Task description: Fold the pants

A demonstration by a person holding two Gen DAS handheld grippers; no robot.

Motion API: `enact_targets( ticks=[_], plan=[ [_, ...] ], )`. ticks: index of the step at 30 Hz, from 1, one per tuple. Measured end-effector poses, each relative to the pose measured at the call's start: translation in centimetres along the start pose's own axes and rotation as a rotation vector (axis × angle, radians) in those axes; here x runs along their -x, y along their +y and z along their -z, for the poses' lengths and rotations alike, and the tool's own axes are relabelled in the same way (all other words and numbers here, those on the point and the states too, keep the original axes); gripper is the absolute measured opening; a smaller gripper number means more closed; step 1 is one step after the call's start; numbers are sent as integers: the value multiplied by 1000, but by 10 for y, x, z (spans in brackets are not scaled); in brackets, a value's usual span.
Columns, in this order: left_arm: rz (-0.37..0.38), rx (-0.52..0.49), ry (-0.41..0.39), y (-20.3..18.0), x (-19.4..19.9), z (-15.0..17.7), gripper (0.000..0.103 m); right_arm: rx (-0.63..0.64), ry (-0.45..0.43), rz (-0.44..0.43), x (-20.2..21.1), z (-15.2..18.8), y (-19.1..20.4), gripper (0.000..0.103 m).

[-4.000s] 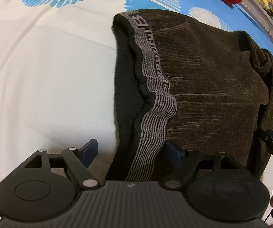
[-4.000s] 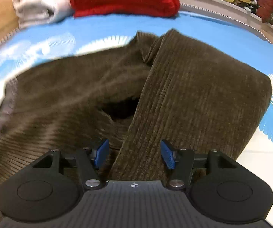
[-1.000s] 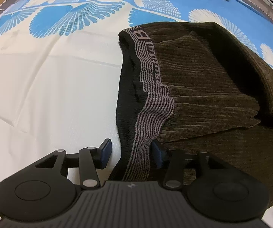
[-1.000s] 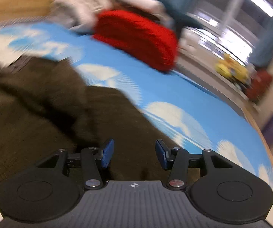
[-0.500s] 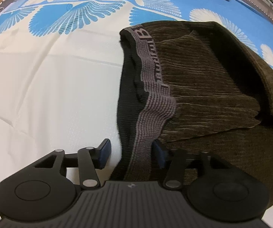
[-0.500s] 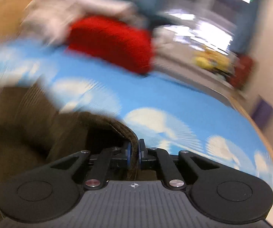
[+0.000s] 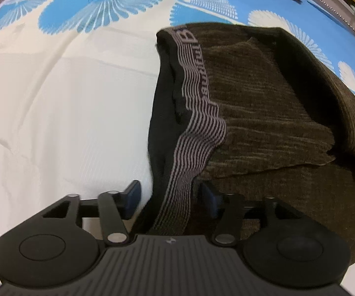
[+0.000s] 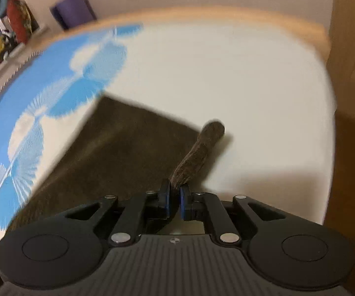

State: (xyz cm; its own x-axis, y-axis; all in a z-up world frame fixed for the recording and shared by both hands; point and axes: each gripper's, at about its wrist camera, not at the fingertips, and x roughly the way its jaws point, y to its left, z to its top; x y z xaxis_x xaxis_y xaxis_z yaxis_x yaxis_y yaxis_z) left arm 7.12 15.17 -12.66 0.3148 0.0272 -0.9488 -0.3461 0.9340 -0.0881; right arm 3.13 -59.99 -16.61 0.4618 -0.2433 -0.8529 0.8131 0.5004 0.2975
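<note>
Now, pants (image 7: 263, 113): brown, on the bed (image 7: 54, 113), partly doubled over, long axis running from waistband toward the right.
Waistband (image 7: 197, 123): striped, straddled by the left gripper (image 7: 171, 198).
Left gripper: jaws apart and just been widening; band between the pads, not pinched.
Right gripper (image 8: 175, 198): nearly together, just eased slightly, clamped on a fold of pants cloth (image 8: 199, 155); picture blurred.
Key relation: the right one holds the leg end; judged, the coming fold carries it toward the waistband.
Nearer arm: left at waist, right at leg.
</note>
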Motion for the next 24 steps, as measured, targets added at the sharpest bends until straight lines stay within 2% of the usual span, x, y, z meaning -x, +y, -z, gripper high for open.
enact_targets(
  ticks=[2, 4, 6, 9, 10, 11, 12, 13, 14, 15, 18, 22, 24],
  plan=[
    [11, 2, 27, -1, -5, 2, 74, -2, 9, -22, -2, -2, 7, 18],
    [23, -10, 44, -3, -9, 5, 76, -18, -1, -63, -1, -4, 10, 44],
    [23, -32, 42, -8, -10, 7, 78, -39, 3, -104, 2, -3, 7, 55],
    [13, -62, 30, -11, -11, 10, 77, -47, 37, -101, -1, 0, 8, 57],
    [11, -68, 21, -12, -11, 11, 71, -49, 34, -89, -2, 0, 9, 54],
    [6, -79, 8, -12, -10, 11, 60, -49, 30, -76, -2, 1, 10, 50],
    [-5, -101, -9, -14, -8, 11, 53, -43, 24, -56, -1, 2, 9, 38],
    [-25, -142, -35, -18, -5, 13, 39, -29, 19, -22, -1, 2, 9, 20],
    [-39, -175, -54, -21, -1, 13, 33, -10, 12, 15, 1, 3, 9, 9],
    [-53, -209, -76, -24, 3, 15, 30, 4, 2, 29, 0, 3, 9, 8],
    [-73, -265, -164, -31, 24, 20, 24, 8, -68, -5, 13, 0, 9, 7],
    [17, -164, -275, -9, 67, 20, 21, 86, -250, -86, 54, -5, 18, 6],
    [19, -153, -302, 0, 80, 27, 21, 166, -276, -36, 61, -2, 22, 6]
  ],
)
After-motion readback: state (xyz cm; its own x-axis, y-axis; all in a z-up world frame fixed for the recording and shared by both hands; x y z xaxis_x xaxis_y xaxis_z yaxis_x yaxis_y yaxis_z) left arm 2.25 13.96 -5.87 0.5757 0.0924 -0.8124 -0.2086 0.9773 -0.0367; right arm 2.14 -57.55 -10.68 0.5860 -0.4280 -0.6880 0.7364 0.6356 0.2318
